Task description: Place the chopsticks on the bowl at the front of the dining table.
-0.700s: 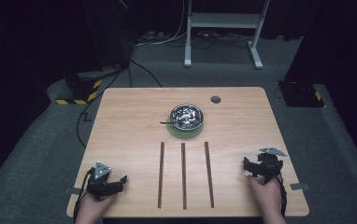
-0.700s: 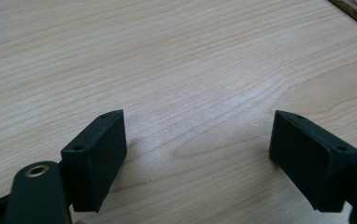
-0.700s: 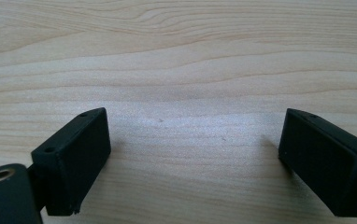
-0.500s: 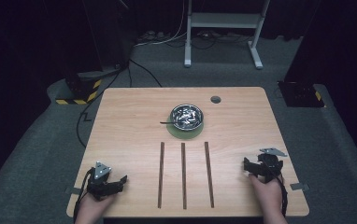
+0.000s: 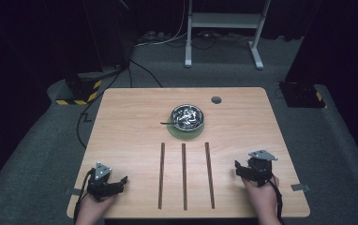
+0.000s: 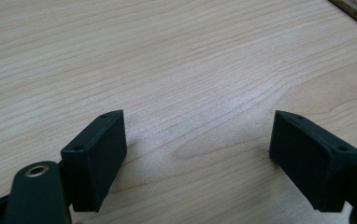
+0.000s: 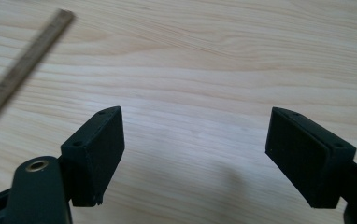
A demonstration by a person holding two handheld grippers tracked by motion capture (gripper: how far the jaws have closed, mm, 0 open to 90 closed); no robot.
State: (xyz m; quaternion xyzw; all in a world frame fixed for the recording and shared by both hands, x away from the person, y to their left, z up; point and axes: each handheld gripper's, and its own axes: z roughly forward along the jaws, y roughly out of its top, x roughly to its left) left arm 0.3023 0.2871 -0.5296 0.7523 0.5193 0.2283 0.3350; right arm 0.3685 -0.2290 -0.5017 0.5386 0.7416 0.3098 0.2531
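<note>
- The left gripper [image 5: 121,180] was held low over the near left corner of the wooden table [image 5: 130,126], its jaws spread wide apart with nothing but bare wood grain between them, as the left gripper view [image 6: 197,144] showed.
- The right gripper [image 5: 238,168] was held near the right front edge, jaws likewise wide apart and empty [image 7: 193,149].
- A round metal bowl [image 5: 187,117] was seen at the table's middle, well apart from both grippers, standing on a pale green mat [image 5: 186,133].
- The bowl looked shiny and dark inside, with glinting contents too small to make out; a thin dark handle [image 5: 167,123] stuck out over its left rim.
- Three dark parallel strips [image 5: 183,176] lay between the grippers, lengthwise toward the bowl.
</note>
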